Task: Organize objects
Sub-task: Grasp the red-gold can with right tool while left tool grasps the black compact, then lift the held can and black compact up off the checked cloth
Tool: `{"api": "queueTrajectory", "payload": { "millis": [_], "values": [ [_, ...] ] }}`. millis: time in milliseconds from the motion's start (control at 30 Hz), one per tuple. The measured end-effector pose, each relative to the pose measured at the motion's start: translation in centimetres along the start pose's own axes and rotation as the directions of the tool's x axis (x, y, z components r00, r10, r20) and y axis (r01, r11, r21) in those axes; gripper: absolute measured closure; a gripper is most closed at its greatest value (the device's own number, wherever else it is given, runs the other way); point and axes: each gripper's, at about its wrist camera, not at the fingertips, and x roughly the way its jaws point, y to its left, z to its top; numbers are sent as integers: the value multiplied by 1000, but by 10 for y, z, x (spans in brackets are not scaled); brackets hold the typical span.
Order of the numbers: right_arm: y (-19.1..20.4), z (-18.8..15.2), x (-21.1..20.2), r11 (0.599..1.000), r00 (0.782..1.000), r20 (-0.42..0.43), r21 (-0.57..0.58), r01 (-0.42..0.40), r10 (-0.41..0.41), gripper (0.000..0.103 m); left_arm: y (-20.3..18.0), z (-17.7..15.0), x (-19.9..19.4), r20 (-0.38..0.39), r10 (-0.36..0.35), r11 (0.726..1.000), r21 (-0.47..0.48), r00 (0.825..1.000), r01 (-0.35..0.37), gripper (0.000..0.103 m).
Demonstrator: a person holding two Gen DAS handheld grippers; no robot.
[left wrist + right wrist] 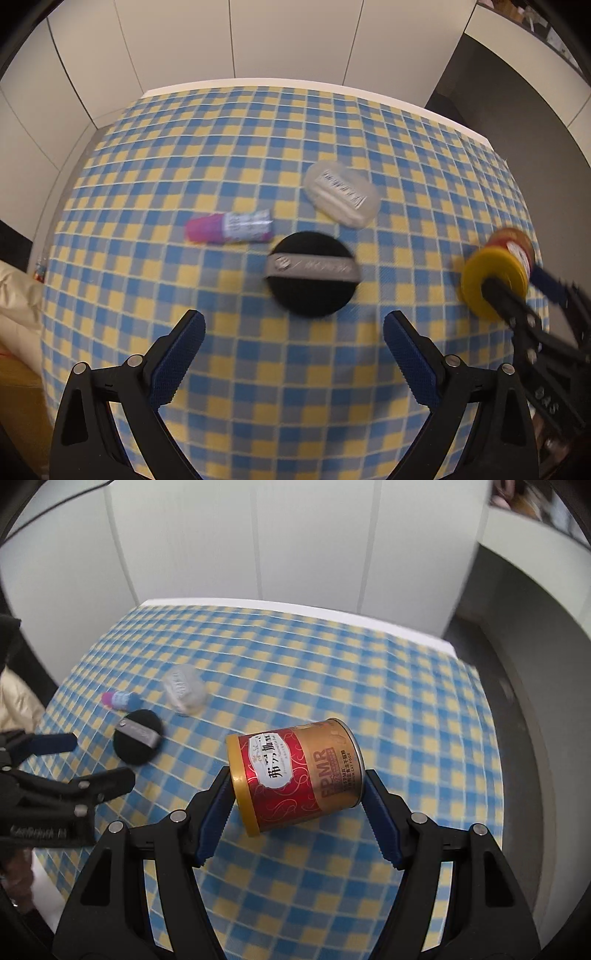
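Can pinched in my right gripper; left gripper spread above the puff.

My right gripper (297, 794) clamps the red-and-gold can (295, 773) end to end, tilted, above the checked cloth (406, 709). My left gripper (293, 354) is spread wide, empty, just near of the black puff (312, 273). Far of it lie the pink tube (229, 229), left, and the clear case (341, 192), right.

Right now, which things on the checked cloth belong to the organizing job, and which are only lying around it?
Job: red can in right gripper; black puff; pink tube; clear case; left gripper, open.

Lying about: cream cloth beside the table; white wall panels.
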Motion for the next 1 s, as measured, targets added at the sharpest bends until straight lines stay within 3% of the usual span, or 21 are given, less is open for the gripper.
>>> {"api": "queueTrajectory", "payload": {
  "millis": [133,167,200,500,1000],
  "values": [
    [-16,-7,-3,998,1000,-11,55,10,-9,32,-14,9,12,4,31,1000,-1,1000,-31,39],
    [-16,-9,-4,998,1000,-12,63,5,-4,32,-17,10,13,17,43,999,4,999,-43,52],
    [-16,-8,-4,997,1000,-12,71,-2,3,32,-19,11,13,25,58,998,10,998,-58,54],
    [-10,-10,-11,997,1000,-27,76,4,-2,32,-19,5,7,39,85,995,44,996,-86,58],
    [-1,7,-26,994,998,-49,106,40,-35,32,18,0,-60,76,122,992,32,990,-125,58]
  ]
}}
